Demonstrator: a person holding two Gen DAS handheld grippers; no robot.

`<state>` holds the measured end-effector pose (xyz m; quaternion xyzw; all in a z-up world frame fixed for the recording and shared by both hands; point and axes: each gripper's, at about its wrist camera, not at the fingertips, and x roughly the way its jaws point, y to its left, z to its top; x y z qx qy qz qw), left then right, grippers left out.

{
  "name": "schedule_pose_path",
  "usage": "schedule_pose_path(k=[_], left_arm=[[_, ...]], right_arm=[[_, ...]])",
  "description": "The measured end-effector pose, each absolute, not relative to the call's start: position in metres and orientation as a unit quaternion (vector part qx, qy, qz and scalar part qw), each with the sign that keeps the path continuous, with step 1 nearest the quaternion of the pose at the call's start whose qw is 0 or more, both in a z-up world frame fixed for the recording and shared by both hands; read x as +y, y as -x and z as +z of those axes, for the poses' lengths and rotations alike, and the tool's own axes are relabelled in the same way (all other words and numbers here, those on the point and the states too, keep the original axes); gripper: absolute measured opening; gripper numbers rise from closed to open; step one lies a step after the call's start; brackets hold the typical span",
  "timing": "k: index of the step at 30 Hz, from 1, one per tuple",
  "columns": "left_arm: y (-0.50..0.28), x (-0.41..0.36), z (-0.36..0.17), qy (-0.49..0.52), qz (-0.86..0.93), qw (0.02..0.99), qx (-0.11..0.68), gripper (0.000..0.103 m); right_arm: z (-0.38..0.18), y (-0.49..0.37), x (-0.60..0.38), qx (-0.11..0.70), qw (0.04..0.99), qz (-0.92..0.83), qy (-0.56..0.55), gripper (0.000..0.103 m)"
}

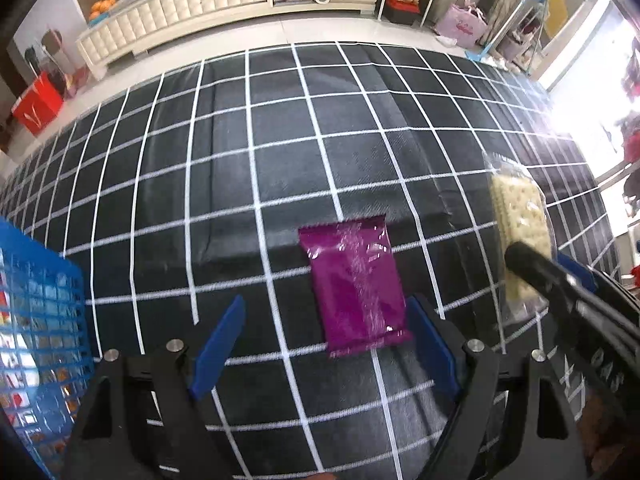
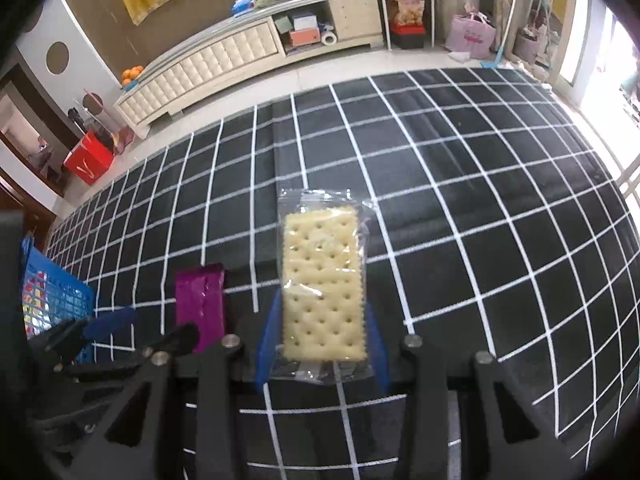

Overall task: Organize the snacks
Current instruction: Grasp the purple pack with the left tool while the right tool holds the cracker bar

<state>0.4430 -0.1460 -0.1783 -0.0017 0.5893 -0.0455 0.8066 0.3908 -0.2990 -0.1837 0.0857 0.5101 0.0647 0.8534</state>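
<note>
A purple snack packet [image 1: 356, 286] lies flat on the black grid-patterned cloth, just ahead of my right-hand blue finger; it also shows in the right wrist view [image 2: 201, 304]. My left gripper [image 1: 326, 320] is open and empty above the cloth. My right gripper [image 2: 322, 320] is shut on a clear packet of pale crackers [image 2: 322, 284], held between its blue fingers above the cloth. In the left wrist view the cracker packet [image 1: 518, 232] and the right gripper's black arm are at the right.
A blue mesh basket [image 1: 36, 304] holding snacks stands at the left; it also shows in the right wrist view [image 2: 56, 296]. Beyond the cloth are a white cabinet [image 2: 208, 64], a red box [image 2: 88, 160] and a pink bag [image 2: 472, 36].
</note>
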Motion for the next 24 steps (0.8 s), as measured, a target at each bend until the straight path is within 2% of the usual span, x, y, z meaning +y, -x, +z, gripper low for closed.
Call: schedule_pose_path(k=[4, 19, 22, 24], left_arm=[[-0.454, -0.157, -0.189, -0.008, -0.039, 0.803, 0.595, 0.081], [-0.463, -0.168, -0.206, 0.002, 0.001, 0.809, 0.588, 0.081], [-0.461, -0.165, -0.203, 0.001, -0.003, 0.808, 0.589, 0.068], [-0.459, -0.166, -0.2, -0.002, -0.01, 0.81, 0.586, 0.049]], right_arm=[[-0.182, -0.392, -0.298, 0.505, 0.859, 0.057, -0.061, 0.044], [-0.181, -0.394, -0.317, 0.502, 0.857, 0.065, -0.097, 0.044], [-0.182, -0.393, -0.321, 0.506, 0.853, 0.071, -0.109, 0.044], [-0.18, -0.394, -0.318, 0.506, 0.853, 0.074, -0.11, 0.044]])
